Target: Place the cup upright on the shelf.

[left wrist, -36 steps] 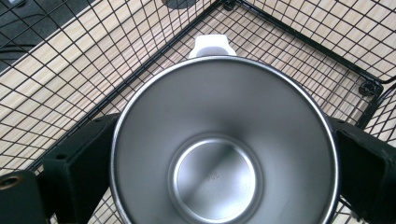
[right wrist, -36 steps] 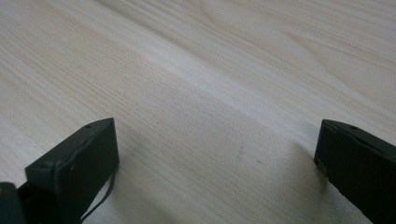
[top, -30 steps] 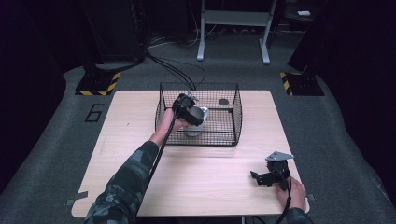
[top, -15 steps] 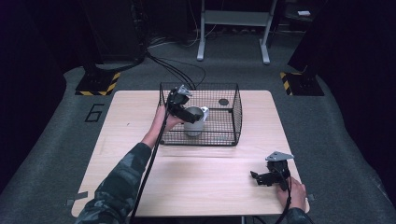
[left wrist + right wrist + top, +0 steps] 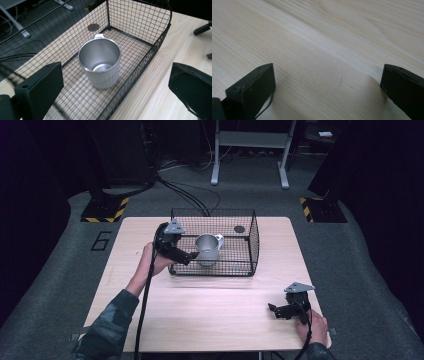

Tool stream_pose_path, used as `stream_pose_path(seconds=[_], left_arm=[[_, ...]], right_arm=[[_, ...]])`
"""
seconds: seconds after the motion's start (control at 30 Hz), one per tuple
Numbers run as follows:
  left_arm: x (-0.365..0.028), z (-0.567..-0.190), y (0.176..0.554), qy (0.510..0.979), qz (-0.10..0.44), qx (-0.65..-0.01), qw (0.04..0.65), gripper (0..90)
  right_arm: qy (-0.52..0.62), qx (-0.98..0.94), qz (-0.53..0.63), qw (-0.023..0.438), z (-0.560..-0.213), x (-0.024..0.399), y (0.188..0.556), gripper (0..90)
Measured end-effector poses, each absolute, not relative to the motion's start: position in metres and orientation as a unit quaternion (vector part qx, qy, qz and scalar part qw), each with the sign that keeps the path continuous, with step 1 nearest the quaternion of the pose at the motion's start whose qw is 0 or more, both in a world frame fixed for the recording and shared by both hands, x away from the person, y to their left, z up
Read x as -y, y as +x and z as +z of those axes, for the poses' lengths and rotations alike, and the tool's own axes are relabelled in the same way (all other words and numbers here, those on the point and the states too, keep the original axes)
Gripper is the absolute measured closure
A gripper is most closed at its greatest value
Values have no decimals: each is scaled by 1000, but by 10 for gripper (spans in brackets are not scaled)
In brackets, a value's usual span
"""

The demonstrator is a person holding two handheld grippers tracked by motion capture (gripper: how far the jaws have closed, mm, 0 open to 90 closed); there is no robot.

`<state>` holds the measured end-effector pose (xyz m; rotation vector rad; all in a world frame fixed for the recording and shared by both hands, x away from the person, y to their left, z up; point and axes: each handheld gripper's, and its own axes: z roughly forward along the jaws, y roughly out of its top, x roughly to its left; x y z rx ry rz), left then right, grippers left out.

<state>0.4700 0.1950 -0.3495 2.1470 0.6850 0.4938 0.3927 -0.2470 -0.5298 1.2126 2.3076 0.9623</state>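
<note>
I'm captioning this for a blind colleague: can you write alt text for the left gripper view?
A metal cup stands upright and empty inside a black wire basket on a wooden table. The left gripper hangs before it, jaws wide open.

A small dark round disc (image 5: 239,229) lay on the table beyond the far wall of the basket, while yellow-black striped floor plates (image 5: 104,209) flanked a grey stand (image 5: 248,150)

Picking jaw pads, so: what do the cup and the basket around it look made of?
Cup: likely stainless steel, brushed grey with a dull sheen and a rolled rim. Basket: thin black wire mesh, probably coated or painted metal, matte.
</note>
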Motion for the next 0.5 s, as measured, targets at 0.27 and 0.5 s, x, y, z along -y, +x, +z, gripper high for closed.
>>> stream_pose_path(seconds=[0.27, 0.5], left_arm=[[-228, -358, 431, 843, 220, -281, 402, 1], [-259, -379, 400, 837, 238, -304, 387, 1]], right_arm=[[429, -817, 341, 180, -530, 247, 393, 0], [429, -817, 341, 180, -530, 247, 393, 0]])
